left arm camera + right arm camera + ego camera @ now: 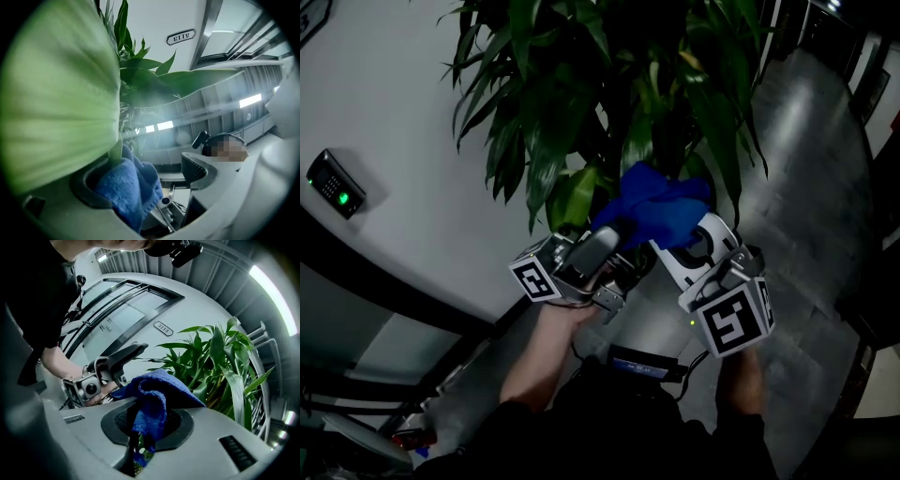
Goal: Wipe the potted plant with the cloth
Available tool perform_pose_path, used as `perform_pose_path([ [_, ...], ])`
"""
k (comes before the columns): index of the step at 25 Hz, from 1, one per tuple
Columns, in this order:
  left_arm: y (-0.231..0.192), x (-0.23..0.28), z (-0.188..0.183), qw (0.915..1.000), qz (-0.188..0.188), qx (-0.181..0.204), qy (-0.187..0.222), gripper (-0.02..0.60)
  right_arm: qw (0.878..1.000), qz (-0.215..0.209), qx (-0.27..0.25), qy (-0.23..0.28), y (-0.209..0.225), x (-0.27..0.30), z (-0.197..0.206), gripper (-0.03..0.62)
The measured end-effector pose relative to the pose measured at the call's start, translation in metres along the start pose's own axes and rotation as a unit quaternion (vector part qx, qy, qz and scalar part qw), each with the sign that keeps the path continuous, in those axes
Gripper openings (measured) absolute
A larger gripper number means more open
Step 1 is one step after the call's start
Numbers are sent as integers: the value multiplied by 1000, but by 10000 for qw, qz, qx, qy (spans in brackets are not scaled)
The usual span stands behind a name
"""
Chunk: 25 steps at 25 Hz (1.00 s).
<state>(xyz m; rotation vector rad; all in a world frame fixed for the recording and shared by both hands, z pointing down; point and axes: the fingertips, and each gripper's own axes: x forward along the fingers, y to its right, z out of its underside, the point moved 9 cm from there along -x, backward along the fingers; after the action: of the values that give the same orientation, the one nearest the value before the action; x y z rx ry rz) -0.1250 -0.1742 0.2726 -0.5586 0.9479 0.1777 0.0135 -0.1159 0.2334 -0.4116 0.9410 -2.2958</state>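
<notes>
The potted plant [609,84] fills the top of the head view with long green leaves. A blue cloth [661,202] is bunched at its lower leaves. My right gripper [698,230] is shut on the cloth [154,399], and a strip of green leaf shows between its jaws under the fabric. My left gripper [605,246] points up beside it, just left of the cloth. Seen from the left gripper, a broad leaf [56,103] lies over the left finger and the cloth [126,187] rests against that pad. The other pad [197,168] is bare, with a gap between.
A white wall with a keypad [336,184] stands to the left. Grey tiled floor [806,187] runs to the right of the plant. A door number plate [162,327] hangs on the wall behind. More leaves [220,362] spread to the right of the right gripper.
</notes>
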Motion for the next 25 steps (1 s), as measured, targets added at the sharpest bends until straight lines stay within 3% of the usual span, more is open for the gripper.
perform_pose_path([
  [11, -3, 5, 4, 9999, -93, 131, 22, 449, 9949, -955, 176, -268, -30, -23, 15, 72],
  [14, -4, 3, 5, 9998, -136, 127, 21, 449, 9944, -1006, 302, -148, -20, -39, 7, 72],
  [16, -7, -2, 6, 9997, -214, 128, 29, 449, 9952, -837, 486, 130, -9, -51, 0, 71],
  [19, -7, -2, 8, 9996, -249, 139, 58, 449, 9950, -90, 686, 715, 12, -66, -11, 72],
  [22, -4, 1, 10, 9995, -247, 170, 85, 449, 9860, 786, 779, 1249, 34, -73, -22, 72],
  [25, -3, 1, 12, 9993, -285, 235, 88, 449, 9764, 1258, 797, 1564, 49, -68, -27, 72],
])
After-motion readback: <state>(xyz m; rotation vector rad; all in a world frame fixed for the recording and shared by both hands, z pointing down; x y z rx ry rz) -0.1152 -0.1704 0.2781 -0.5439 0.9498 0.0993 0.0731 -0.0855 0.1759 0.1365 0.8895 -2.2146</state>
